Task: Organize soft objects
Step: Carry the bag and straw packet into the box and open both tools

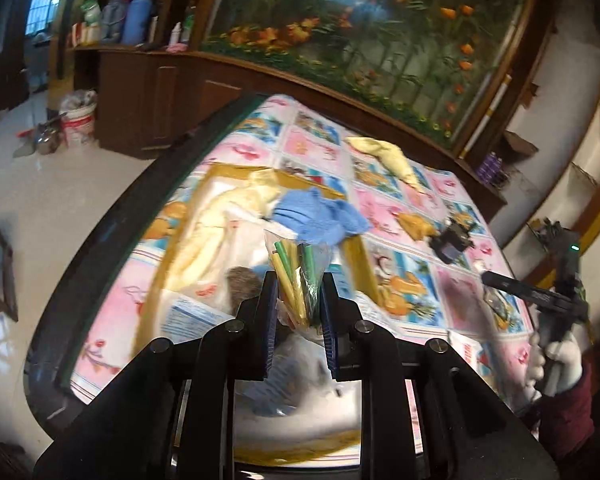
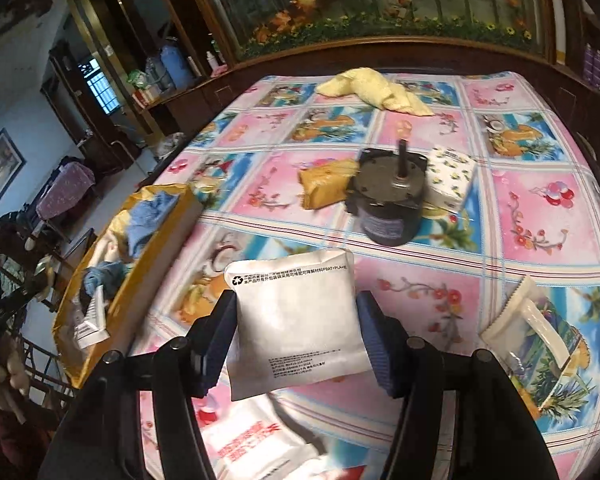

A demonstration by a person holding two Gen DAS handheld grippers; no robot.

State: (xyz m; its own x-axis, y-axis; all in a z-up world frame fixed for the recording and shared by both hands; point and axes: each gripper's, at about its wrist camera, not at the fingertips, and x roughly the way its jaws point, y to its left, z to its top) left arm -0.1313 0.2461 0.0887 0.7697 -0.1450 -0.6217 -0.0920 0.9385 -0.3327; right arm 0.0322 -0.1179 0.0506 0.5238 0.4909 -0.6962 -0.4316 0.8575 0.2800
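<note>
My left gripper has its jaws clenched on a clear plastic bag of straws, yellow and green ones, and holds it above the cardboard box. This box stands near the left edge of the table, which is covered with a cloth of pink and blue squares. Inside the box I see a blue towel, a pale yellow cloth and some packets; the picture is blurred there, so I cannot tell more.

My right gripper has a white packet with black print between its jaws. The left pad touches the edge of the packet, but on the right side I cannot tell if the pad presses on it. The packet is raised above the near edge of the table, and another white packet with red letters lies under it.

At the far edge lies a yellow towel. Around the middle of the table a dark motor stands, with a yellow pack just beside it on the left and a small flowered pack on the right. A clear pouch lies near the right corner at my side.
</note>
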